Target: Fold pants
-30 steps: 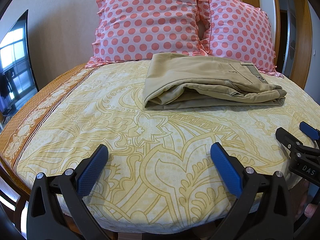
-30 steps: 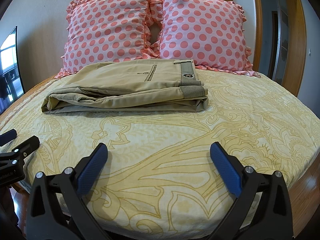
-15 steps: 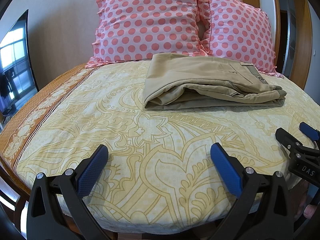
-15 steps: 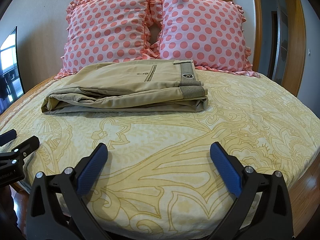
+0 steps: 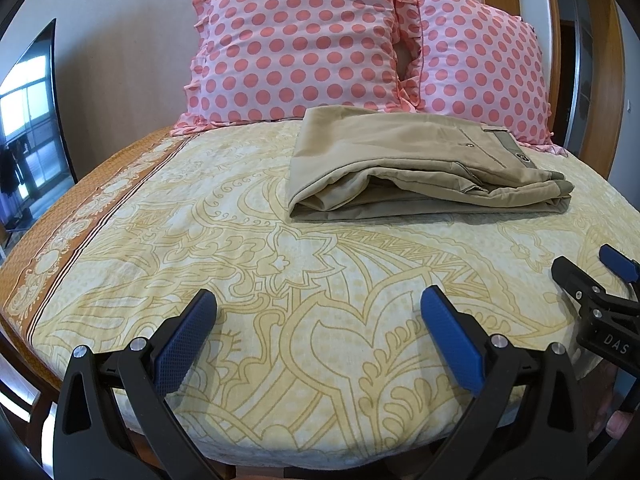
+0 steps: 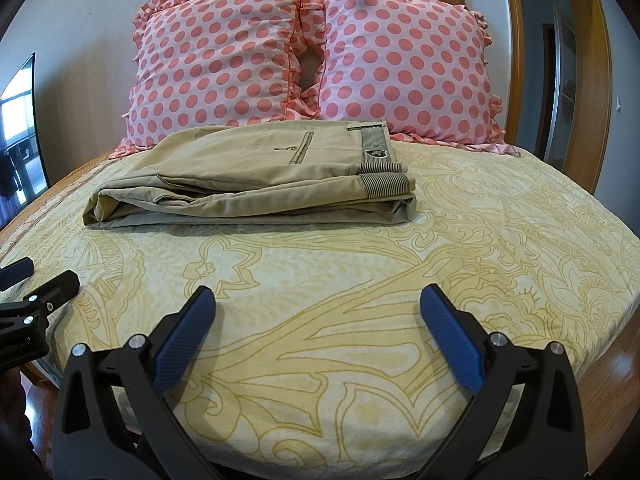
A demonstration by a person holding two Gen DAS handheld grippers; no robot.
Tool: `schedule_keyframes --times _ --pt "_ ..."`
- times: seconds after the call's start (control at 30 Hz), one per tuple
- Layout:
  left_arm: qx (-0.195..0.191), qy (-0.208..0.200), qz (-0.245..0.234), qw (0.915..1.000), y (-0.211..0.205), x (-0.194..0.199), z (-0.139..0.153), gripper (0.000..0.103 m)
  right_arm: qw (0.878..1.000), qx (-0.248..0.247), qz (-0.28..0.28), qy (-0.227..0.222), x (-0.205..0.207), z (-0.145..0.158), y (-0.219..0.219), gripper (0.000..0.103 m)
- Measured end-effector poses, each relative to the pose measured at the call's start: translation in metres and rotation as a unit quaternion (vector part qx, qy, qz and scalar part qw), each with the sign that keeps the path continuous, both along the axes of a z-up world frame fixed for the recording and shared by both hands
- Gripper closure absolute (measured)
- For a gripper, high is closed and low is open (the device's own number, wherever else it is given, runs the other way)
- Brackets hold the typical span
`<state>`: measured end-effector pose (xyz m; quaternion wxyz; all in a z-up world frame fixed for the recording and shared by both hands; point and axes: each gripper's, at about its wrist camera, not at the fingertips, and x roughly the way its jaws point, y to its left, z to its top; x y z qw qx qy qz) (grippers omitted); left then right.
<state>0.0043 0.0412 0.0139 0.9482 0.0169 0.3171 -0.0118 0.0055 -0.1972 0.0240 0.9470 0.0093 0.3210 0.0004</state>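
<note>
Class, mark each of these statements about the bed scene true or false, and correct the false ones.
1. The pants lie folded on the bed. True.
2. The right gripper is clamped on the pants. False: it is open and holds nothing.
3. Two polka-dot pillows stand behind the pants. True.
4. The left gripper is shut. False: its jaws stand wide apart.
5. The pants are blue. False: they are tan.
</note>
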Motion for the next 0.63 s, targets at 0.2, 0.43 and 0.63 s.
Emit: schedule_keyframes --times 0.2,0.43,0.63 --pt "0.000 0.000 0.001 1.0000 -0.0017 0.0000 -0.0002 0.001 1.000 0.000 0.000 0.000 0.0000 -0.0001 0.0003 0.002" --pt "0.001 -0.003 0.000 1.0000 -0.0034 -0.0007 -0.0010 0.001 1.000 0.000 -0.001 -0.001 -0.0003 -0.0007 0.0010 0.002" --pt "0.001 -0.003 0.001 1.0000 -0.0045 -0.0013 -0.0013 0.001 1.000 0.000 -0.001 -0.001 0.0007 -0.0010 0.0015 0.002"
